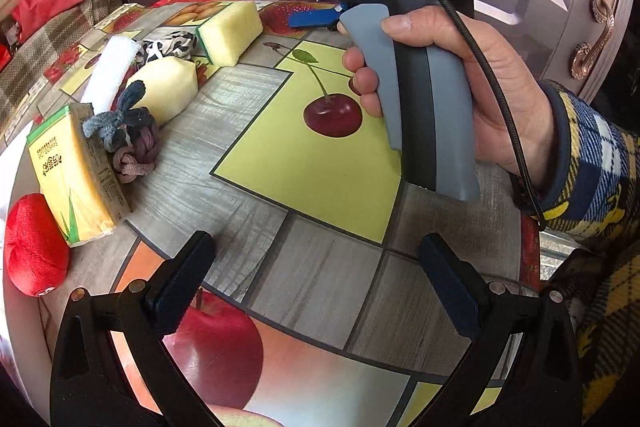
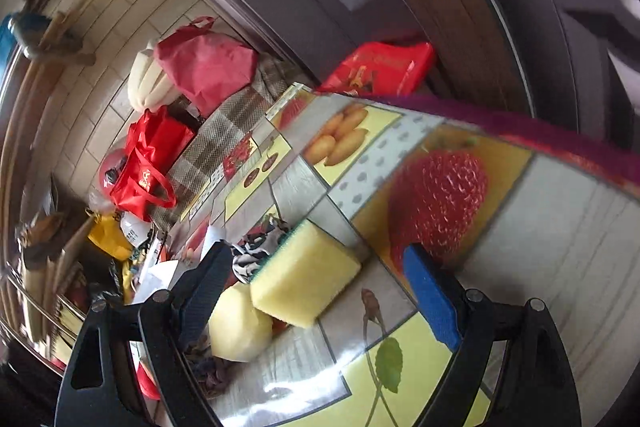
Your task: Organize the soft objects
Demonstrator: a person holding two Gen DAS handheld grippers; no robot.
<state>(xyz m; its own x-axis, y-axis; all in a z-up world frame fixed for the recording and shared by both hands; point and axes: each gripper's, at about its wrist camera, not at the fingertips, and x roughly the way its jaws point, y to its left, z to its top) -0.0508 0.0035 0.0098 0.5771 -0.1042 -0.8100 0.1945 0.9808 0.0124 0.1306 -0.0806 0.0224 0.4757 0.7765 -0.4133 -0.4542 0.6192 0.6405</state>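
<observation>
Soft things lie in a loose row along the left side of the counter [image 1: 320, 267], which wears a glossy cloth printed with fruit. Nearest the left wrist camera is a red plush [image 1: 34, 247], and touching it a yellow tissue pack [image 1: 76, 179] standing on edge. A knotted rope toy [image 1: 128, 135] leans against the pack. Behind the toy sit a pale yellow sponge [image 1: 170, 91] and a rolled white cloth [image 1: 110, 71], side by side. Farther back come a black-and-white scrunchie [image 1: 168, 45] and a block sponge [image 1: 232, 31] with a green edge.

Left gripper [image 1: 320, 283] hangs over a bare patch of counter, its fingers [image 1: 180, 287] spread wide with nothing between them. It is well apart from the row.

Right gripper [image 2: 320, 299] is tilted and points at the far end of the row. Its fingers [image 2: 432, 299] are spread wide and hold nothing; one pad is blue. From its own camera the block sponge [image 2: 308, 275] and the pale sponge [image 2: 240, 327] show in the gap between the fingers, but neither is touched. In the left wrist view a hand [image 1: 480, 79] in a plaid sleeve [image 1: 592, 167] grips the handle of this gripper above a printed cherry.

Past the counter's far edge are red bags [image 2: 148, 167] and a checked cloth [image 2: 224, 135], blurred.
</observation>
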